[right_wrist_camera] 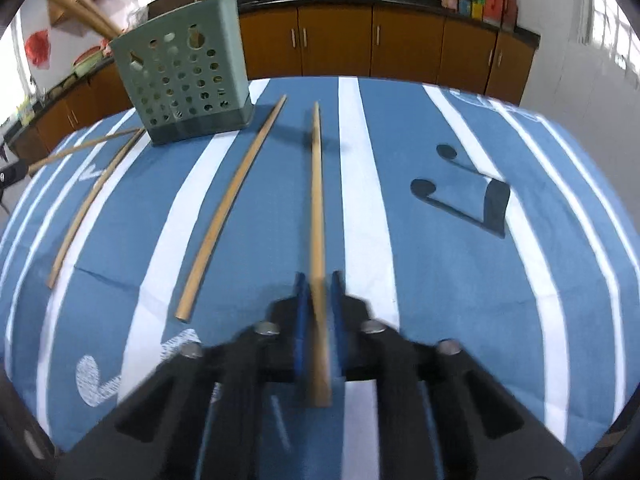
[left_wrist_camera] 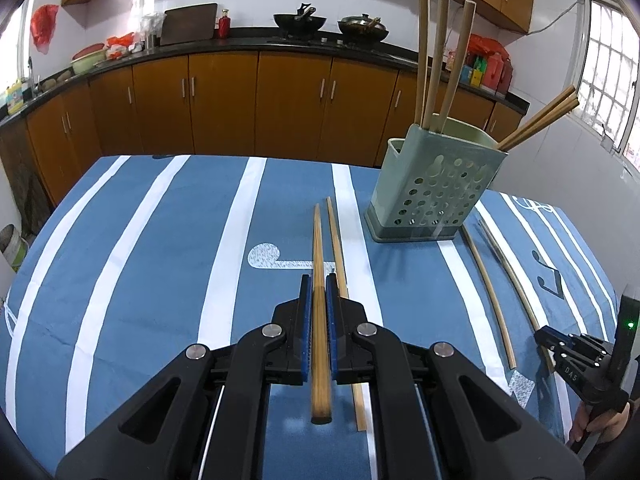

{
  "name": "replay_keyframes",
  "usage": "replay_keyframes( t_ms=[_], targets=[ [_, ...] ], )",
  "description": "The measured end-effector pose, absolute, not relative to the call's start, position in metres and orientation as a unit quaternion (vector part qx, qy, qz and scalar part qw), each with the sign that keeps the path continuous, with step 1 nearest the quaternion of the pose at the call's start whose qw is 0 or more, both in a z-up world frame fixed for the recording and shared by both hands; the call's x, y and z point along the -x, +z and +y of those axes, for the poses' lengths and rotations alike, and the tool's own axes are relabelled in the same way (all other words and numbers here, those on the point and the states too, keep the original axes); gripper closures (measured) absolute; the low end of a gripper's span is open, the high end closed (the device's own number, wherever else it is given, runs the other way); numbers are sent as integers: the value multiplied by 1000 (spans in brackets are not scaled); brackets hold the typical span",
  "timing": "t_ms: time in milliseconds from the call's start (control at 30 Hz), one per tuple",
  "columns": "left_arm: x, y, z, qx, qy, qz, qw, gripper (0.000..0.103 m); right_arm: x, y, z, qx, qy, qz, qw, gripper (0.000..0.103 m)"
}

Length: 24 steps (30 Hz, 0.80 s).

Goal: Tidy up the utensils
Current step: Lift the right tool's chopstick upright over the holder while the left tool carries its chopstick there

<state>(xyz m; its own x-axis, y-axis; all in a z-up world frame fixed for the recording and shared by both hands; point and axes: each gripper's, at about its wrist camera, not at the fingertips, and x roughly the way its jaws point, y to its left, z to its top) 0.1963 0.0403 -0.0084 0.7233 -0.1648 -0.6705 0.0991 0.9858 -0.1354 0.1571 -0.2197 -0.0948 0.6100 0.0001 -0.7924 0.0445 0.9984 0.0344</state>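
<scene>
My left gripper (left_wrist_camera: 319,280) is shut on a dark bamboo chopstick (left_wrist_camera: 318,240) that points away over the blue striped cloth. A paler chopstick (left_wrist_camera: 338,256) lies on the cloth just right of it. My right gripper (right_wrist_camera: 319,276) is shut on another chopstick (right_wrist_camera: 317,192), blurred, low over the cloth; it also shows at the lower right edge of the left wrist view as the right gripper (left_wrist_camera: 542,336). The green perforated holder (left_wrist_camera: 432,184) stands at the far right with several chopsticks upright in it. It appears again as the holder (right_wrist_camera: 184,76).
Two loose chopsticks (right_wrist_camera: 228,204) (right_wrist_camera: 94,200) lie on the cloth left of my right gripper, between it and the holder. The table's far edge (left_wrist_camera: 240,157) faces brown kitchen cabinets. A white wall and a window stand to the right.
</scene>
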Motion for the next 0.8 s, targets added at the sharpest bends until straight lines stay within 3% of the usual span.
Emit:
replay_keyframes(
  t_ms=[800],
  targets=[
    [-181, 38, 41, 51, -72, 288, 954, 96, -141, 39, -249, -89, -25, 216, 972, 95]
  ],
)
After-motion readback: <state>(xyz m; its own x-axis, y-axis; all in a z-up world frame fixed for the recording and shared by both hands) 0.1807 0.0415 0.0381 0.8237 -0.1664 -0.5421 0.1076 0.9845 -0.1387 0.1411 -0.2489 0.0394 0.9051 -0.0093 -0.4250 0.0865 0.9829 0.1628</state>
